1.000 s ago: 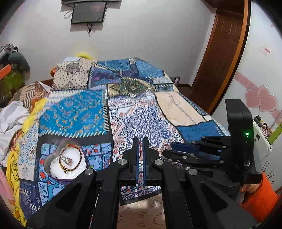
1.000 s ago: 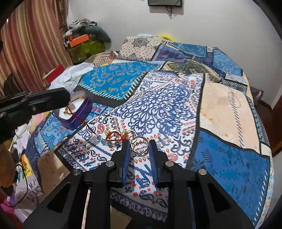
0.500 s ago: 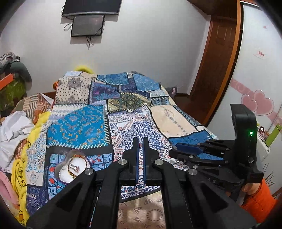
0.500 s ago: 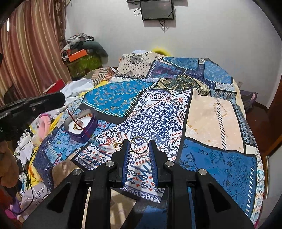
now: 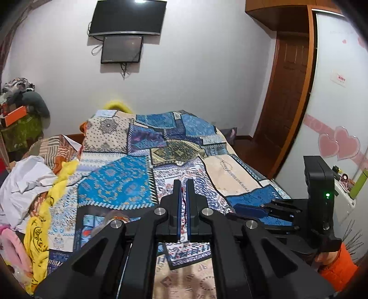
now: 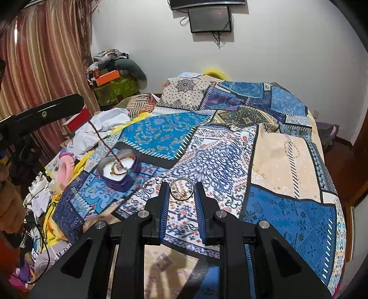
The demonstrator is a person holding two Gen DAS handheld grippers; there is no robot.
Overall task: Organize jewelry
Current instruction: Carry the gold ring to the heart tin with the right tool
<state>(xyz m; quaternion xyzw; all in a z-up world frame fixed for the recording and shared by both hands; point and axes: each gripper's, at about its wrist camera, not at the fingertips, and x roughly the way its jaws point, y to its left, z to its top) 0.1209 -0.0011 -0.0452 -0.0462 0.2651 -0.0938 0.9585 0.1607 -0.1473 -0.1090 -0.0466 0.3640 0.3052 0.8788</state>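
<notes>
My left gripper [image 5: 183, 184] is shut on a dark red beaded necklace [image 5: 183, 202] whose strand shows between its fingers. In the right wrist view the left gripper [image 6: 76, 103] is raised at the left and the necklace [image 6: 103, 142] hangs from it down into a purple heart-shaped jewelry box [image 6: 119, 169] on the bedspread, beside gold pieces inside. My right gripper [image 6: 181, 186] is shut on a silver bangle [image 6: 181, 189], held above the bed near its front edge. In the left wrist view the right gripper [image 5: 243, 208] is at the right.
A patchwork bedspread [image 6: 230, 142] covers the bed. Clothes and a white sheet [image 6: 101, 128] pile at the left side, with cables and clutter [image 6: 39, 207] below. A wooden door [image 5: 283, 96] stands at the right. A TV [image 5: 127, 19] hangs on the far wall.
Both grippers have risen and pulled back from the bed. The left gripper lifted the red necklace off the bedspread, so that it now hangs into the box. The right gripper kept the bangle.
</notes>
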